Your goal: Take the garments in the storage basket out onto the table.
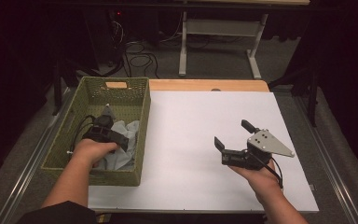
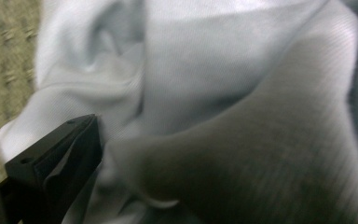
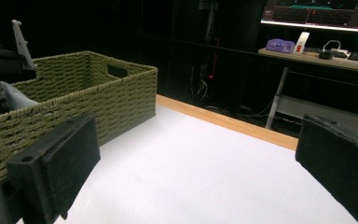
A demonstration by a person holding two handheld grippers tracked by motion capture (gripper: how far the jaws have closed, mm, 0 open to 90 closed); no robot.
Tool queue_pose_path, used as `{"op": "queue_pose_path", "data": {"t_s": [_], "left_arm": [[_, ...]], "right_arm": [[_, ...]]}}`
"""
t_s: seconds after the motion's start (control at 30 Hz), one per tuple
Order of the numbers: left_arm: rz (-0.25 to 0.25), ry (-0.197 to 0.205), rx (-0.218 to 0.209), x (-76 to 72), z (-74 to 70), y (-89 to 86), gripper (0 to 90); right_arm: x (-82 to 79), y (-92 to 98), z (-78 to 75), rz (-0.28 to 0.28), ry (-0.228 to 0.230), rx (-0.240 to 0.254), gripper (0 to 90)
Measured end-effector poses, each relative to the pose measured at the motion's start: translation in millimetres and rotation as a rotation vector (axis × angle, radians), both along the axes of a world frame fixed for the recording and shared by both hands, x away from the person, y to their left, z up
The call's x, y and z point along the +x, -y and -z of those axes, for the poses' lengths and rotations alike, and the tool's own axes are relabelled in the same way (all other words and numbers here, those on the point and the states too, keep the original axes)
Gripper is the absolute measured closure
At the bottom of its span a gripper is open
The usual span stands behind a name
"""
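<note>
The left gripper (image 1: 113,136) reaches into the woven basket (image 1: 140,122) at the desk's left edge, apparently to grasp the pale cloth (image 2: 205,93); its fingers' state I cannot tell. The right gripper (image 1: 233,134) waits over mid-desk, fingers apart, empty.

A basket (image 1: 140,122) sits on the left part of the bench (image 1: 191,140), with a cloth (image 1: 126,140) inside it. The left gripper (image 1: 103,128) is in the basket over the cloth; the right gripper (image 1: 237,140) hangs above the bench's right part.
</note>
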State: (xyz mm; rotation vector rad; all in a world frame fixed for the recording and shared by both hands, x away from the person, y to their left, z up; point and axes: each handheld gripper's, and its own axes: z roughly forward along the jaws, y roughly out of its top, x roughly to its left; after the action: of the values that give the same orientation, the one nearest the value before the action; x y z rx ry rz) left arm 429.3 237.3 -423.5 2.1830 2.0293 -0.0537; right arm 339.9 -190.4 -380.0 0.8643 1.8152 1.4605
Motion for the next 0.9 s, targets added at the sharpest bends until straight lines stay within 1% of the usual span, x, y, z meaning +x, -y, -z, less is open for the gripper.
{"op": "queue_pose_path", "data": {"t_s": [0.03, 0.07, 0.1, 0.2, 0.23, 0.27, 0.33, 0.37, 0.4, 0.53, 0.57, 0.6, 0.7, 0.73, 0.8, 0.83, 0.87, 0.9], "left_arm": [[-0.004, 0.005, 0.000, 1.0, 2.7, 1.3, 0.4], [0.003, -0.002, 0.010, 2.0, 5.3, 1.6, 0.4], [-0.001, -0.002, 0.013, 2.8, 8.7, 2.0, 0.2], [-0.007, -0.022, 0.022, 6.0, 16.1, -0.9, 0.0], [-0.015, -0.043, 0.006, 7.9, 19.0, -2.8, 0.0], [-0.023, -0.052, -0.002, 8.8, 20.6, -3.4, 0.0], [-0.029, -0.066, -0.010, 10.4, 24.2, -4.5, 0.0], [-0.040, -0.066, -0.014, 10.8, 26.7, -4.4, 0.0], [-0.035, -0.072, -0.008, 11.4, 28.4, -4.2, 0.0], [-0.022, -0.074, -0.003, 12.3, 31.5, -2.3, 0.0], [-0.027, -0.071, -0.002, 12.2, 32.1, -1.3, 0.0], [-0.020, -0.073, 0.006, 12.2, 32.2, -0.6, 0.0], [0.003, -0.062, 0.042, 10.7, 33.5, 4.9, 0.6], [0.011, -0.058, 0.048, 10.2, 32.8, 5.8, 1.9], [0.014, -0.042, 0.046, 9.0, 31.7, 7.8, 6.8], [0.018, -0.038, 0.046, 8.4, 31.0, 8.2, 11.6], [0.020, -0.033, 0.045, 7.9, 30.5, 8.9, 11.6], [0.027, -0.026, 0.045, 7.3, 29.7, 9.5, 14.0]], "right_arm": [[0.1, 0.7, -0.1, 0.004, -0.001, 0.003, 0.6], [0.1, 0.7, -0.1, 0.004, -0.001, 0.003, 0.6], [0.4, 1.3, -0.2, 0.006, 0.000, 0.006, 0.6], [0.7, 2.5, -0.8, 0.011, 0.001, 0.010, 0.6], [0.6, 2.7, -0.9, 0.014, 0.001, 0.011, 0.6], [0.5, 3.3, -1.4, 0.016, 0.003, 0.010, 0.6], [0.3, 3.6, -1.9, 0.019, 0.005, 0.012, 0.6], [0.2, 4.1, -2.2, 0.019, 0.005, 0.013, 0.6], [0.1, 4.3, -2.3, 0.020, 0.006, 0.015, 0.6], [0.2, 5.1, -2.4, 0.024, 0.007, 0.015, 0.6], [0.4, 5.0, -2.2, 0.024, 0.006, 0.014, 0.6], [0.5, 4.8, -2.0, 0.023, 0.004, 0.013, 0.6], [0.2, 3.8, -1.8, 0.021, 0.005, 0.010, 0.6], [-0.1, 3.1, -1.9, 0.021, 0.006, 0.012, 0.6], [-0.5, 2.5, -2.2, 0.018, 0.008, 0.010, 0.6], [-0.9, 2.0, -2.6, 0.019, 0.008, 0.008, 0.6], [-0.9, 2.0, -2.6, 0.019, 0.008, 0.008, 0.6], [-1.0, 1.8, -2.7, 0.018, 0.011, 0.008, 0.6]]}}
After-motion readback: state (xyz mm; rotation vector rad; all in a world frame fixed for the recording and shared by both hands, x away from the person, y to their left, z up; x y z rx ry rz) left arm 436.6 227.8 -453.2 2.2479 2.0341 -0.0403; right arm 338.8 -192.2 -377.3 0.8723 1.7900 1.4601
